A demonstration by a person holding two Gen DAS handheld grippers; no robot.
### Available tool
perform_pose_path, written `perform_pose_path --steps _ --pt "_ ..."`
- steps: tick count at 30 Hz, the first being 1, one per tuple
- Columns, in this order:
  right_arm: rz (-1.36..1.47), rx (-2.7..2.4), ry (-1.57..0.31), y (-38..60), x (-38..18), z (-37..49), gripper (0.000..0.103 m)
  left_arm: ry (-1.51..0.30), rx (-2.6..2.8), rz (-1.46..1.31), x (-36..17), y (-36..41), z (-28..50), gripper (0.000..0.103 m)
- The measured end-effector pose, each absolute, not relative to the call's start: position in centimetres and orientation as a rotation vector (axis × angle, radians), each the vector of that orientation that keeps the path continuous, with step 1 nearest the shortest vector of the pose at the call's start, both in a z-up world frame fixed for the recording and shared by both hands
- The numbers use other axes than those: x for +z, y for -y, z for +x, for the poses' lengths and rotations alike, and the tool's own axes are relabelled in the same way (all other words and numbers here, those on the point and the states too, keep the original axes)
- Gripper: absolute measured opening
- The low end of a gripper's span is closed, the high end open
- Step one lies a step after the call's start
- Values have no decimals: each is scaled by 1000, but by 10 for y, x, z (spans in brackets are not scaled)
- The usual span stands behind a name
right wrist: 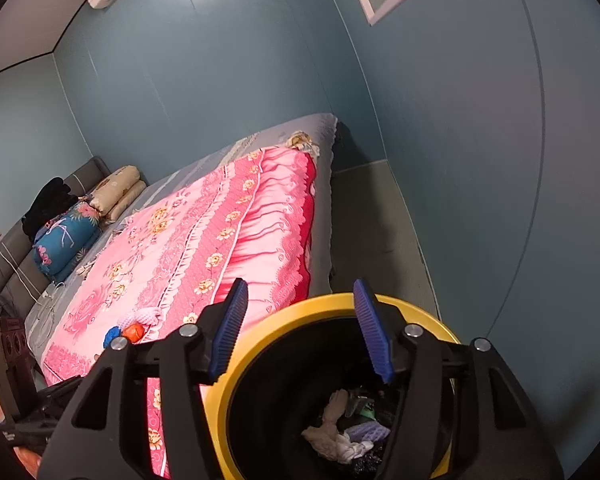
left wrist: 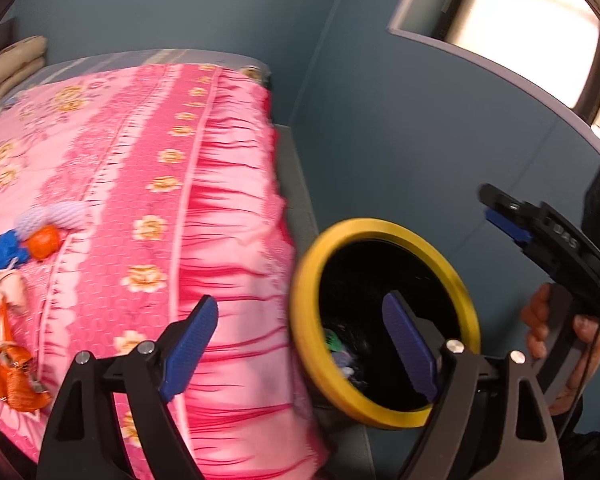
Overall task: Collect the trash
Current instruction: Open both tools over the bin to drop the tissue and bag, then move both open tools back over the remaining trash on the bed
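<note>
A black bin with a yellow rim [left wrist: 305, 304] stands on the floor at the bed's corner. My left gripper [left wrist: 299, 300] is open and empty, one finger over the pink bedspread [left wrist: 148, 168] and the other in front of the bin's mouth. My right gripper [right wrist: 300, 284] hangs open and empty above the bin [right wrist: 256, 348]. Inside lie white cloth scraps, a purple piece and a green piece [right wrist: 340, 436]. On the bedspread lie a white foam net [left wrist: 54, 216], a blue wad [left wrist: 6, 250], an orange ball [left wrist: 44, 242], a pale scrap [left wrist: 8, 286] and orange mesh [left wrist: 16, 376].
A person's hand [left wrist: 540, 320] grips the right gripper's handle beside the bin. Pillows [right wrist: 116, 192], a blue floral bolster [right wrist: 66, 236] and dark clothes [right wrist: 50, 204] lie by the headboard. A narrow grey floor strip [right wrist: 376, 232] runs between the bed and the blue wall.
</note>
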State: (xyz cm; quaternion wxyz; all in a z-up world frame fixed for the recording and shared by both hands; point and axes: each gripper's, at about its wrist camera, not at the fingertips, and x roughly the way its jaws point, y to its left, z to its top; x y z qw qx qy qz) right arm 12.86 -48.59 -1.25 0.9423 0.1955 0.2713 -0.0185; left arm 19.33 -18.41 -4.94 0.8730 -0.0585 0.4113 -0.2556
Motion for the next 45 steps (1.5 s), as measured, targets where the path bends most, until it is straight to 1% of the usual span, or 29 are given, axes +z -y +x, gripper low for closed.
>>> perform_pose_path --steps 8,17,20,26,30,38,45 --pt "348 62 -540 451 1 147 67 -816 -403 -140 -45 130 194 85" --pt "282 195 -556 390 9 167 69 -813 -257 -176 -52 64 192 85" --pt "253 236 -562 367 9 176 71 -811 -195 -203 -54 38 192 85" --pt "206 317 -586 322 5 206 71 -833 -102 -274 -67 -9 193 85" --pt "170 370 -610 288 -5 236 71 -866 -42 -318 -82 -40 192 85" --pt "104 469 -727 220 -40 302 71 -939 38 -441 -117 -79 197 85" --pt "-98 557 -820 141 -68 360 71 -1005 37 -543 -136 -94 205 85"
